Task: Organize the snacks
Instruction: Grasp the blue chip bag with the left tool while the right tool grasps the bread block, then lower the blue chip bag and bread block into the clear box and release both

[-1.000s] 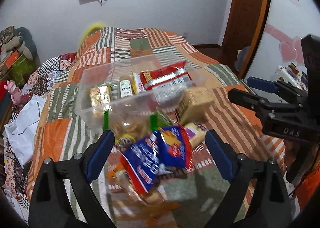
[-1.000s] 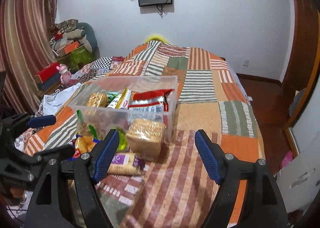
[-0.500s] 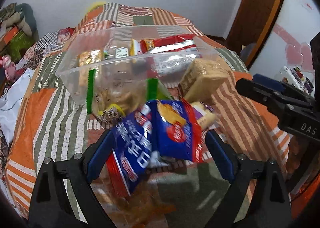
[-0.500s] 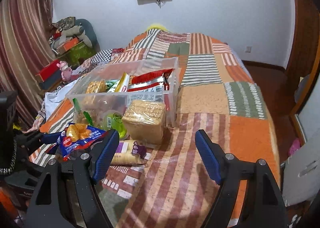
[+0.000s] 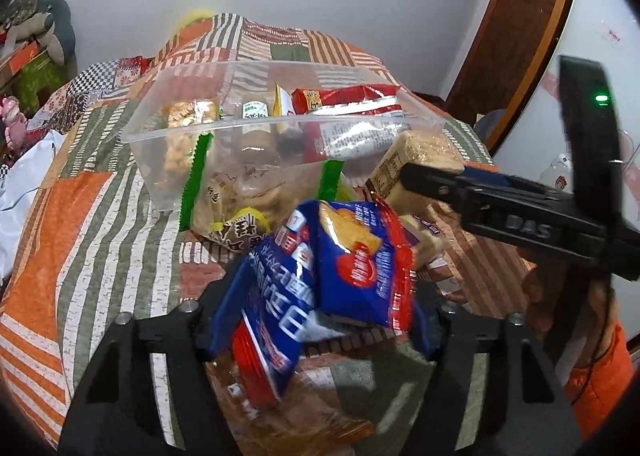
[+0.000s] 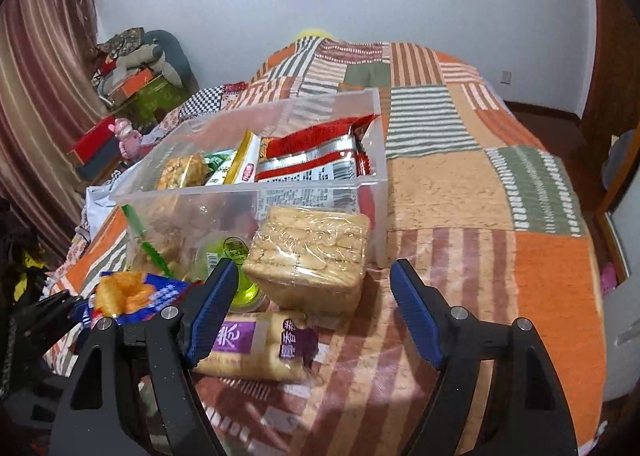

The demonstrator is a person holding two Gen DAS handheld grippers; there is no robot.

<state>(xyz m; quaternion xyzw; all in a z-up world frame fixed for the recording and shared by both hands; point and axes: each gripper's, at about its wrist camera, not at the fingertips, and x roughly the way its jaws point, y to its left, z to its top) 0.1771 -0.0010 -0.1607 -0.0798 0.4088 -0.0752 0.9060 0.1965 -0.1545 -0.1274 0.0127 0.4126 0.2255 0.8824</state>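
Two grippers in play, left to right:
left gripper (image 5: 320,320): jaws closing on blue packet (image 5: 352,268); packet sits between the pads, crumpled and tilted, just in front of bin (image 5: 172,184).
left risk: grip looks off-centre, so the packet could slip or fold out on lift.
right gripper (image 6: 316,312): jaws spread, nothing held; cracker pack (image 6: 308,260) lies ahead between the pads, touching the bin wall.
right risk: closing may snag purple roll (image 6: 256,348) beneath.

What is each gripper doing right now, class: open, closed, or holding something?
Left gripper: jaws closing on the blue snack packet between them.
Right gripper: jaws open, holding nothing.
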